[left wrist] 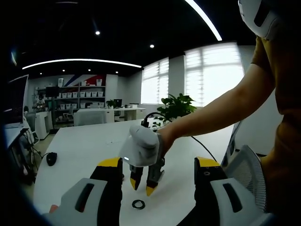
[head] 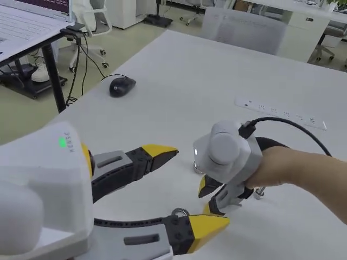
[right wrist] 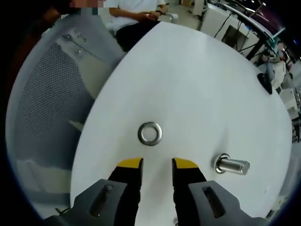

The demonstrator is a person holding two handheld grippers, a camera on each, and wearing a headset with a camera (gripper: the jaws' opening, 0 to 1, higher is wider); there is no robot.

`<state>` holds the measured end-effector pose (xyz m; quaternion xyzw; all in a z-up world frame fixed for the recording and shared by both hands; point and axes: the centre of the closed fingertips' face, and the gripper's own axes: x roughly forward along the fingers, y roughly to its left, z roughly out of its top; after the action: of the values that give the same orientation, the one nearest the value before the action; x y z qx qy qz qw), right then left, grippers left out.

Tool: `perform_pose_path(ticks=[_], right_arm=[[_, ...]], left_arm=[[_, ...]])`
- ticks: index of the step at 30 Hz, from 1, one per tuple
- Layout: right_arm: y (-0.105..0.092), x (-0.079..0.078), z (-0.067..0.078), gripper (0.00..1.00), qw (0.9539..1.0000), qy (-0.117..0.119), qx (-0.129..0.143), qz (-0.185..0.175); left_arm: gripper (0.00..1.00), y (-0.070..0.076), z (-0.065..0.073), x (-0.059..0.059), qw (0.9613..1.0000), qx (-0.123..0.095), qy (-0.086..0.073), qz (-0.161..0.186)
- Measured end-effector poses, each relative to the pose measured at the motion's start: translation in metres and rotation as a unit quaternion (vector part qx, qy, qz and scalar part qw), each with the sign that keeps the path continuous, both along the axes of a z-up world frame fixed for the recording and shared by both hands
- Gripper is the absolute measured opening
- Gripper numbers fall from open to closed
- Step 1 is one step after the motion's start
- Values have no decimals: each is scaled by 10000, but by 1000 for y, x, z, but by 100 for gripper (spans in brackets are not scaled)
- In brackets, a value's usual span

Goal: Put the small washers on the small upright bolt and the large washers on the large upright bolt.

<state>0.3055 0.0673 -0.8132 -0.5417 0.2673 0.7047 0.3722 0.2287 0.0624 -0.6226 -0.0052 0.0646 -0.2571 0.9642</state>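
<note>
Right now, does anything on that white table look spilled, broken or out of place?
Nothing stands out. One washer lies flat on the table, just ahead of the open right gripper, and the bolt beside it looks intact, with a ring at its base.

Bare table surrounds the washer; the upright bolt stands beside the right hand-held gripper.

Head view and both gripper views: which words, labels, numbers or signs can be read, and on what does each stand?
No text is readable.
Grey lettering beside the green light on the left gripper: too blurred to read.
Lines on the screen at top left: too small to read.
</note>
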Motion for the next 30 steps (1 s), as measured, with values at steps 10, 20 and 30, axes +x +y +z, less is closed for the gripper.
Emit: perform_pose_path(ticks=[10,20,30], right_arm=[[15,-18,-8,27,9997,84,117,183],[21,-25,-13,31,9995,230,132,181],[21,-27,-14,30,9994,182,48,289]], left_arm=[[61,9,1,0,9999,-24,-32,139],[61,14,-2,3,9998,-39,1,201],[61,14,-7,7,9999,-39,62,151]])
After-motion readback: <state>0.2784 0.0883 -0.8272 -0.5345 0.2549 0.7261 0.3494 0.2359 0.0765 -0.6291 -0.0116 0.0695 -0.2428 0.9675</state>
